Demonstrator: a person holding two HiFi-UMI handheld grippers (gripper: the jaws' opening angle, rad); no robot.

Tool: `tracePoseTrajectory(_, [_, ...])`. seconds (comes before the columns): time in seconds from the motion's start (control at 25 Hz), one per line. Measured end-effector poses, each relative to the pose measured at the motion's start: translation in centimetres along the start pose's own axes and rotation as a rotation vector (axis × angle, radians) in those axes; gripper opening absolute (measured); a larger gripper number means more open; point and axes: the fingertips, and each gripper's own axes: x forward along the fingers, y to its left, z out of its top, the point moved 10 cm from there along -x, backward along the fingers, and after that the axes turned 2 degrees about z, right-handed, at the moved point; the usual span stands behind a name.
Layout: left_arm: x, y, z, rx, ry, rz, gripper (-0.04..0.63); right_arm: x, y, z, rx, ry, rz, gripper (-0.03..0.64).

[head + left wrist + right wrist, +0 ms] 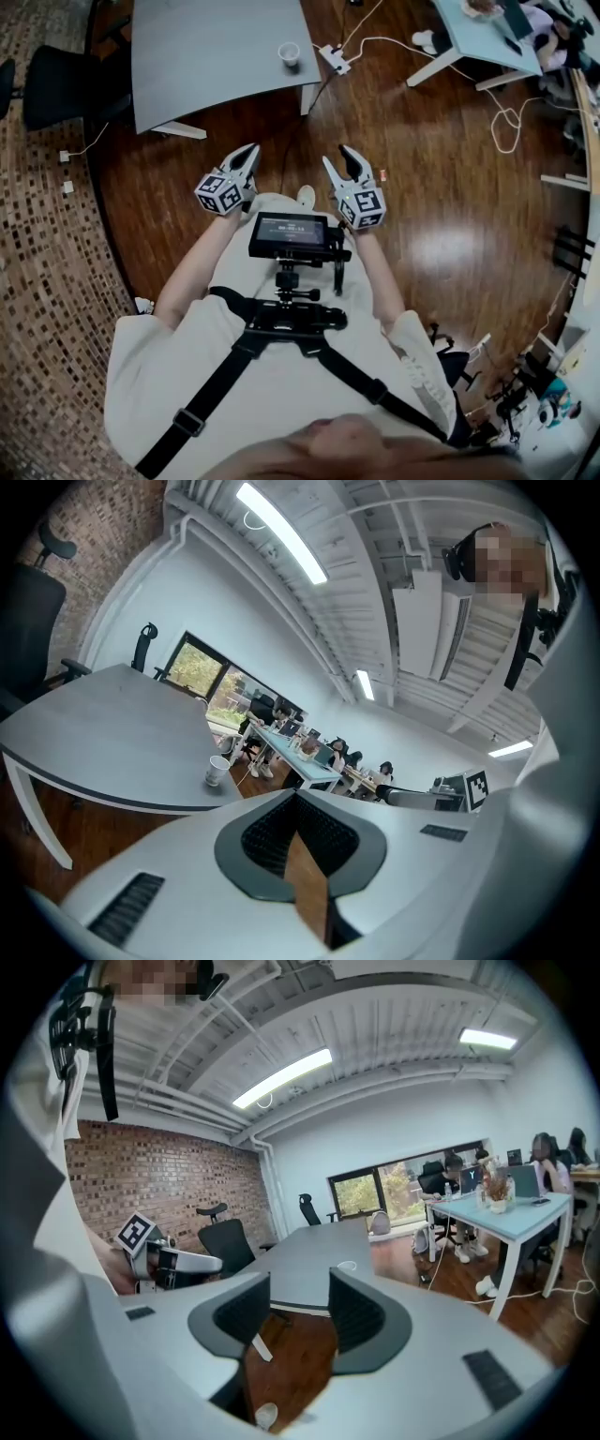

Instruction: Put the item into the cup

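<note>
Head view: the left gripper (250, 152) and right gripper (336, 157) are over the wooden floor (441, 187), well apart from the paper cup (289, 53) on the grey worktop (206, 66).

Left gripper view: the jaws are pressed together with nothing between them, and the cup (218, 770) stands ahead.

Right gripper view: the jaws are apart and empty, and the cup (347, 1266) is beyond them.

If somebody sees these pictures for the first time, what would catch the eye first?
The white left tongs, shut, and the right tongs, open and empty, are held over the brown wooden floor. Beyond them, a small white paper cup stands alone near the edge of the curved grey table.
</note>
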Motion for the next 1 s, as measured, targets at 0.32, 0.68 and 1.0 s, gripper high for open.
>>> tracePoseTrajectory(0.32, [0.1, 0.4, 0.3, 0.012, 0.011, 0.016, 0.002, 0.8, 0.1, -0.6, -0.047, 0.011, -0.011, 0.207])
tracePoseTrajectory(0.68, [0.5, 0.3, -0.4, 0.01, 0.023, 0.019, 0.002, 0.4, -0.6, -0.2, -0.081, 0.002, -0.017, 0.207])
tracePoseTrajectory(1.0, [0.5, 0.4, -1.4, 0.002, 0.028, 0.03, 0.002, -0.8, -1.1, -0.1, -0.085, 0.017, -0.035, 0.207])
